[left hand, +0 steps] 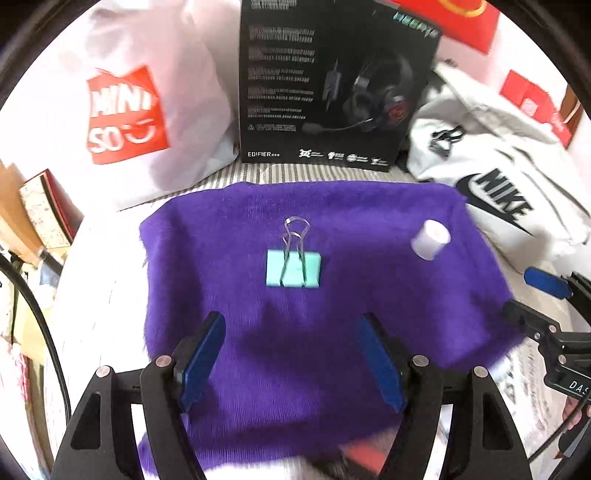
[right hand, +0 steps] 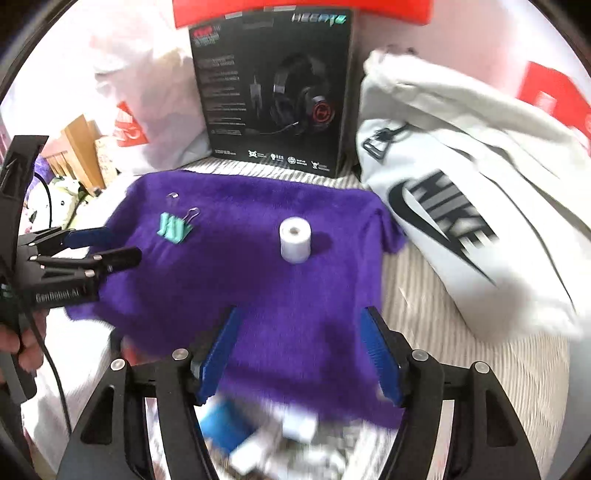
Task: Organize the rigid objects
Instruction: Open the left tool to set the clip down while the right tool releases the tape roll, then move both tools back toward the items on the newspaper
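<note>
In the right wrist view, the clutter [right hand: 266,432] below the purple cloth [right hand: 258,280] is too blurred to identify. The headphone box [left hand: 332,81] is cut off by the top edge in the left wrist view, its small print unreadable

Surface: striped grey-white bedding [right hand: 436,295], partly covered by a purple cloth [left hand: 295,332].
Back: black headset box [left hand: 332,85] upright, red box [left hand: 469,22] above it.
Left: white shopping bag [left hand: 122,110] with red logo, wooden furniture [right hand: 79,147] beyond.
Right: white Nike garment [right hand: 461,206], bunched.
Light: bright, washed-out on the whites.
</note>
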{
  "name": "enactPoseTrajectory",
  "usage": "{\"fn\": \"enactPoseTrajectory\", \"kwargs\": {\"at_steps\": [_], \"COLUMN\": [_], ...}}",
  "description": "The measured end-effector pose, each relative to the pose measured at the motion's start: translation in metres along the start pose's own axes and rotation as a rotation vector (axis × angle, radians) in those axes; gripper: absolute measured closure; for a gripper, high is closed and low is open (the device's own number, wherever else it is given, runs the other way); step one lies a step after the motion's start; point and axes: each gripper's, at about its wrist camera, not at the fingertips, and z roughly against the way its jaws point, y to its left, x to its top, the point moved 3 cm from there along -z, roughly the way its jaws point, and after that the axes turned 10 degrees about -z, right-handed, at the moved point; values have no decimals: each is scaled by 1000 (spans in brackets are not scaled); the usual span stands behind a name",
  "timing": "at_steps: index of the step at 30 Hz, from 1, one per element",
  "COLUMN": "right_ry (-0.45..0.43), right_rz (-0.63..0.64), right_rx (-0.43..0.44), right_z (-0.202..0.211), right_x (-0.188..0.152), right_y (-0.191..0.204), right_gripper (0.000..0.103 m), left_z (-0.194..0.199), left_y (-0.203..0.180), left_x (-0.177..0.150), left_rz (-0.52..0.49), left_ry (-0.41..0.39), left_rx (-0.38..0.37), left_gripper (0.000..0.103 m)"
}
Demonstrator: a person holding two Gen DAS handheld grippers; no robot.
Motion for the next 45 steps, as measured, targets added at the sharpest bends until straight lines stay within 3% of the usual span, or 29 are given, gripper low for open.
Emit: {"fn": "enactPoseTrajectory", "kwargs": {"at_steps": [5, 10, 18, 22, 30, 34, 45], "right_ry": [-12, 18, 31, -19, -53, -40, -35], "right_rz": [-22, -78, -197, -196, -111, -110, -96], "right_rx": [-18, -46, -26, -20, -79, -54, -72], "right_z": [35, 46, 30, 27, 19, 17, 16], "right_x": [-48, -107, -157, -162, -166, -166, -166], "right_y": [-15, -33, -54, -52, -37, -38, -35], "right_gripper": [28, 27, 27, 21, 8, 0, 0], "left_z": [36, 49, 34, 24, 19, 17, 24], "left_y": [-16, -30, -43, -52, -54, -50, -33], "left_x": [-35, -77, -103, -107, -107, -114, -127], "left_rz": [1, -12, 23, -21, 2, 2, 4], "left_ry": [-4, 37, 76, 98, 84, 82, 64], "left_rx": [-19, 16, 3, 77, 70, 55, 39], "left_gripper": [30, 30, 30, 30, 26, 24, 24]}}
